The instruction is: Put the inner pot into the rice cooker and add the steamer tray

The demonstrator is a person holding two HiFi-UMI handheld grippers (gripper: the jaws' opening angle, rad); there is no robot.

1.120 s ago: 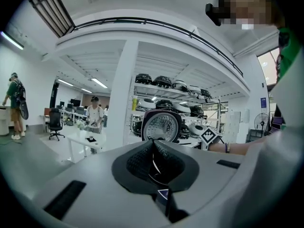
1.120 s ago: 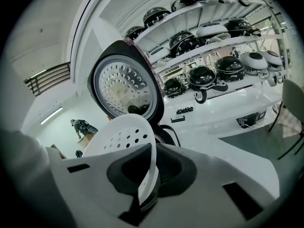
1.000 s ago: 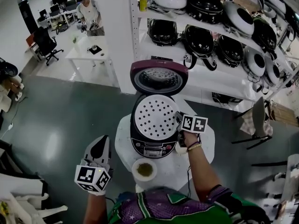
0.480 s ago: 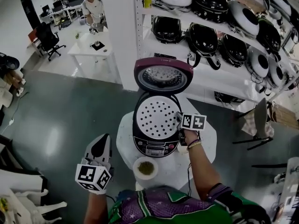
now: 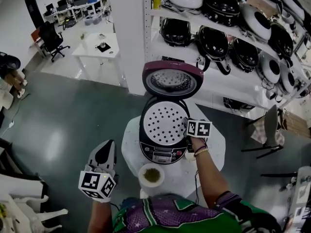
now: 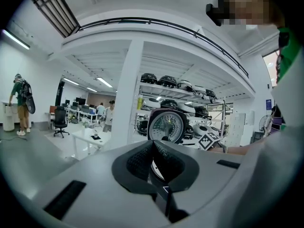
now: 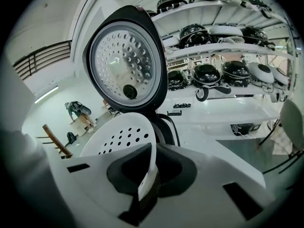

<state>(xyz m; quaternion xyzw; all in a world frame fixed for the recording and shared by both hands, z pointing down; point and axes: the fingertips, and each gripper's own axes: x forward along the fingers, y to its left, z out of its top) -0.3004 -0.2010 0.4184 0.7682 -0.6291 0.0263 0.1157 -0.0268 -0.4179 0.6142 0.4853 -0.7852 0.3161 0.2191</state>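
The rice cooker [image 5: 163,147] stands on a round white table [image 5: 211,152] with its maroon lid [image 5: 172,79] raised. The white perforated steamer tray [image 5: 164,124] lies across the cooker's mouth and hides what is inside. My right gripper [image 5: 188,127] is shut on the tray's right rim. In the right gripper view the thin white rim runs between the pads of the right gripper [image 7: 151,148], with the steamer tray [image 7: 118,137] and the lid [image 7: 124,61] beyond. My left gripper [image 5: 104,149] hangs left of the table, shut and empty. The left gripper [image 6: 153,146] points toward the lid [image 6: 166,126].
A small bowl [image 5: 151,175] with greenish contents sits at the table's near edge, in front of the cooker. White shelves [image 5: 233,38] full of other rice cookers stand behind. A white pillar [image 5: 127,33] and a side table [image 5: 99,50] are at the far left.
My right gripper has sunk a little with the tray's rim in its jaws. The left gripper has kept still. The head view has shifted slightly.
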